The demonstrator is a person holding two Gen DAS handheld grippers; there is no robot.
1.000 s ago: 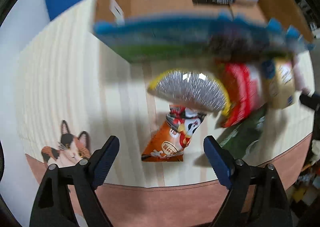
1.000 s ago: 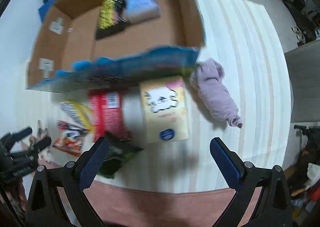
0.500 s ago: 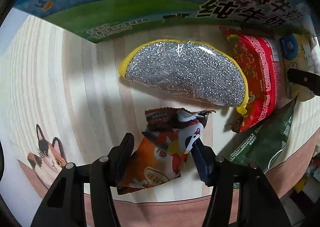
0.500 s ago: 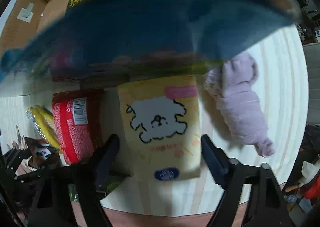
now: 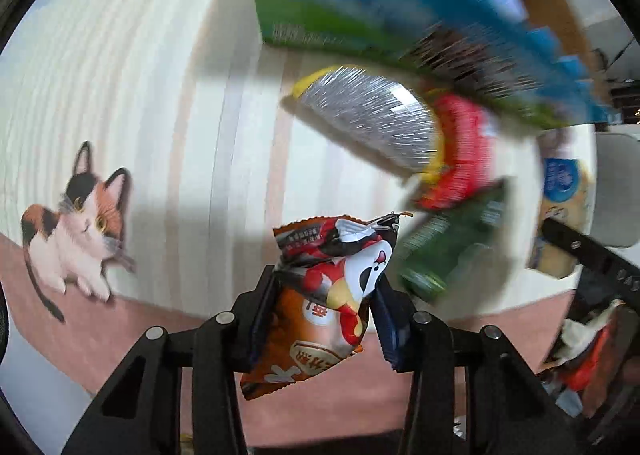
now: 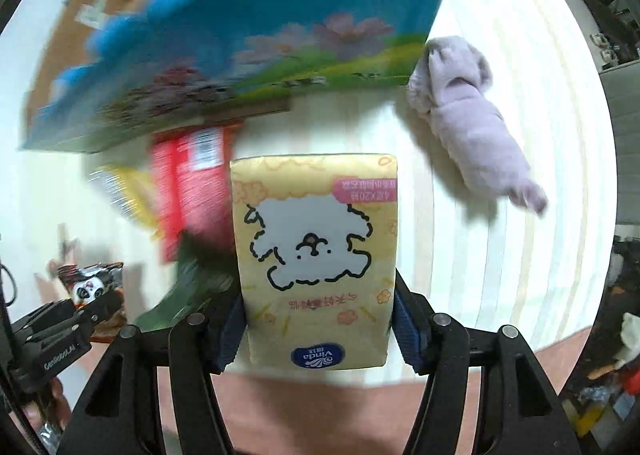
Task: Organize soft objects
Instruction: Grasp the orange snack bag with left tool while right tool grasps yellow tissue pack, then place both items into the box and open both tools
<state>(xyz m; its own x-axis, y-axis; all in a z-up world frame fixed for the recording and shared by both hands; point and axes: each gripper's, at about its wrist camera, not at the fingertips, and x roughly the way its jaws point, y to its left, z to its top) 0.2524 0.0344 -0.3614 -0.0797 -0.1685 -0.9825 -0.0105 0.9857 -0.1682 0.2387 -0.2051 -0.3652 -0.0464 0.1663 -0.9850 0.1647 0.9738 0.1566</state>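
Left wrist view: left gripper (image 5: pixel 322 322) clamped on an orange snack bag (image 5: pixel 325 295), pads pressing both its sides, bag crumpled and standing up between the jaws, lifted over the pink front edge of the mat (image 5: pixel 168 103). Beyond it, lying on the striped mat toward the right: a green packet (image 5: pixel 452 251), a red packet (image 5: pixel 464 151), a silver sponge (image 5: pixel 368 123) with a yellow rim, all blurred. Behind those, a blue-and-green box wall (image 5: pixel 360 11), with cardboard above it. Printed cat (image 5: pixel 76 231) at the mat's front left corner. Black bar of the other tool at the right edge.

Right wrist view: right gripper (image 6: pixel 318 333) closed on a yellow tissue pack (image 6: pixel 316 259), blue pads against its lower left and right sides, pack upright with its printed white dog facing the camera. Just left of the pack, the red packet (image 6: pixel 188 183) and green packet (image 6: pixel 188 291), blurred, with the sponge (image 6: pixel 120 191) further left. Purple cloth (image 6: pixel 468 123) on the mat (image 6: pixel 520 215) to the right, apart from the pack, its top end near the corner of the blue box (image 6: pixel 260 31). Left gripper (image 6: pixel 92 305) at the far left edge with the snack bag (image 6: pixel 90 281) in it.
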